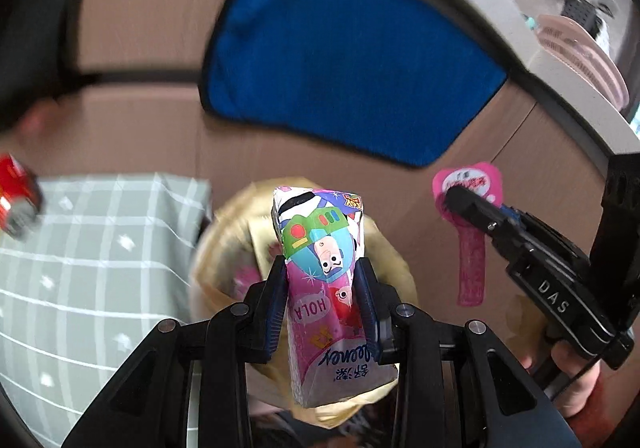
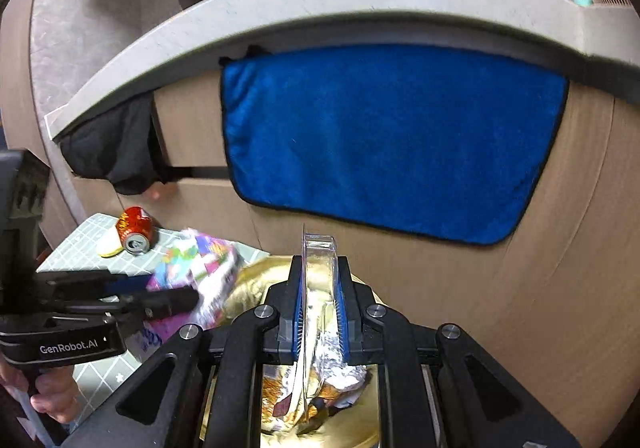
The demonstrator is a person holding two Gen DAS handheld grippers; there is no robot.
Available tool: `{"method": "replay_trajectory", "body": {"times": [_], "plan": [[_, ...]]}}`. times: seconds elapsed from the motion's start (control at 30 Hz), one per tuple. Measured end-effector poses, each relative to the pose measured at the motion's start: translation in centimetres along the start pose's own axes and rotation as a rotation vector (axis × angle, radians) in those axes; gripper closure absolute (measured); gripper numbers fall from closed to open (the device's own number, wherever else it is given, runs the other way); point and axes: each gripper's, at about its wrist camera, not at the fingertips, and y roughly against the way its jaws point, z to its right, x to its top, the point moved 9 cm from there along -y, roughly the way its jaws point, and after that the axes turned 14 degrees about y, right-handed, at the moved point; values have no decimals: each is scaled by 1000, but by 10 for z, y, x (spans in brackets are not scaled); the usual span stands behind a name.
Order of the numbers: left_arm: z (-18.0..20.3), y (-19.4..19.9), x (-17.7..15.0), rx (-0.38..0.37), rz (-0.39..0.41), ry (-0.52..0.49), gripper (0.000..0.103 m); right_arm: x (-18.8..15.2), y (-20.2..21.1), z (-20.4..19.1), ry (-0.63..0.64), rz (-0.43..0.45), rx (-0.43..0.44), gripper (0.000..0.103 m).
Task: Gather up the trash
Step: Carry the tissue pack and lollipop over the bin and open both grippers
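Observation:
My left gripper (image 1: 320, 280) is shut on a colourful cartoon-print tissue packet (image 1: 320, 240) and holds it over the gold-lined trash bin (image 1: 224, 240). The packet also shows in the right wrist view (image 2: 200, 268), beside the left gripper (image 2: 188, 298). My right gripper (image 2: 320, 280) is shut on a clear plastic package (image 2: 318, 248) above the bin (image 2: 256, 288), which holds foil and snack wrappers (image 2: 340, 372). The right gripper shows at the right of the left wrist view (image 1: 456, 200), in front of a pink sticker (image 1: 472, 232) on the cabinet. A red can (image 2: 134, 228) lies on the grey checked cloth (image 2: 80, 256).
A blue towel (image 2: 384, 144) hangs from the grey counter edge (image 2: 280, 0) over a brown cabinet front. A black cloth (image 2: 112, 148) hangs at its left. A pink rack (image 1: 580, 52) and bottles stand on the counter. The can also shows at the far left (image 1: 16, 196).

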Motion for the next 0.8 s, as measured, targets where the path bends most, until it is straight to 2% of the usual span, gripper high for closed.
{"method": "replay_trajectory", "body": {"times": [0.2,0.33,0.4,0.5,0.57,0.7,0.8], "plan": [[0,-59,-16,-41,-149,51,69,-17,-11,19,-55,-38,-12,90],[-12,-103,-32,8,-275,93,68,-25,-17,25,-68,-57,-15,89],[-16,-112,-35,10,-293,109,65,-28,-21,27,-72,-65,-15,89],[-16,-106,-31,-46,-276,141,55,-32,-28,29,-80,-77,-8,89],[-16,-90,-24,-56,-247,145,51,-35,-32,28,-87,-82,5,89],[-13,-49,-3,-36,-116,89,50,-38,-42,18,-104,-89,47,90],[-18,-19,12,17,-2,66,50,-36,-46,7,-99,-87,68,89]]}}
